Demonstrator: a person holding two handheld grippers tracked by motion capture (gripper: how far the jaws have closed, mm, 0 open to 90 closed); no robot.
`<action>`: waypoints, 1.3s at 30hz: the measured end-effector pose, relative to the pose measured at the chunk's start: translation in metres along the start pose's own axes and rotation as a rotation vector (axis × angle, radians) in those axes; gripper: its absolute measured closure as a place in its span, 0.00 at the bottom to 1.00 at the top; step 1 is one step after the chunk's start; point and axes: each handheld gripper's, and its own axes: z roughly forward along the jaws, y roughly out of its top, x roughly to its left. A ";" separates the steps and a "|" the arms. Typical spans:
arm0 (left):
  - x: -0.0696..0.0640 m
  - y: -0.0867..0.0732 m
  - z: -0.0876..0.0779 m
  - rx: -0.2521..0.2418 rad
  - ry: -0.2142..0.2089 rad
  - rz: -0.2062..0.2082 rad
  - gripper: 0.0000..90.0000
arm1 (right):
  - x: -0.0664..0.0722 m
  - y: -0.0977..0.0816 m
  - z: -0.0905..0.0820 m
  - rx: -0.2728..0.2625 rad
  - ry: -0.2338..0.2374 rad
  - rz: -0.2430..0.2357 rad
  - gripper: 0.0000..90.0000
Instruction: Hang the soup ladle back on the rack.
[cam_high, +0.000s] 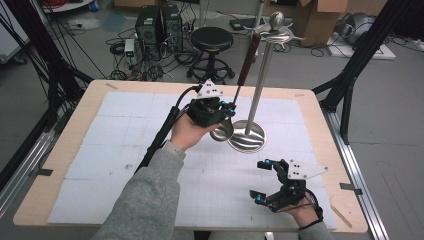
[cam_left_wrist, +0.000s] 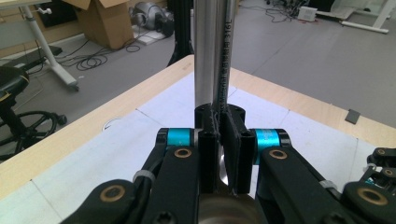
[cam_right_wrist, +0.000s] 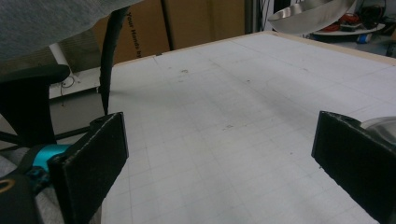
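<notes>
Left gripper (cam_high: 226, 111) sat just above centre of the high view, jaws clamped narrow on a ladle (cam_high: 235, 100): thin metal handle pinched between the pads (left gripper view showed the handle (cam_left_wrist: 223, 70) rising straight up from the jaws, beside a thicker steel pole). Ladle bowl hung just below the gripper, touching or just beside the round base of the steel stand (cam_high: 247, 135) at centre frame. Right gripper (cam_high: 261, 181) was low right in the high view, jaws spread wide, holding nothing, above the white gridded mat (cam_high: 125, 150).
</notes>
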 end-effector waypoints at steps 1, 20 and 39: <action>0.000 0.000 0.001 0.001 0.002 -0.002 0.94 | 0.000 0.000 0.000 0.001 -0.001 0.001 0.03; 0.001 -0.008 -0.011 -0.069 0.004 0.047 0.61 | 0.000 -0.001 0.000 0.004 -0.001 0.004 0.03; 0.019 -0.036 -0.055 -0.124 -0.079 0.056 0.02 | 0.000 -0.003 0.001 0.018 -0.007 0.007 0.03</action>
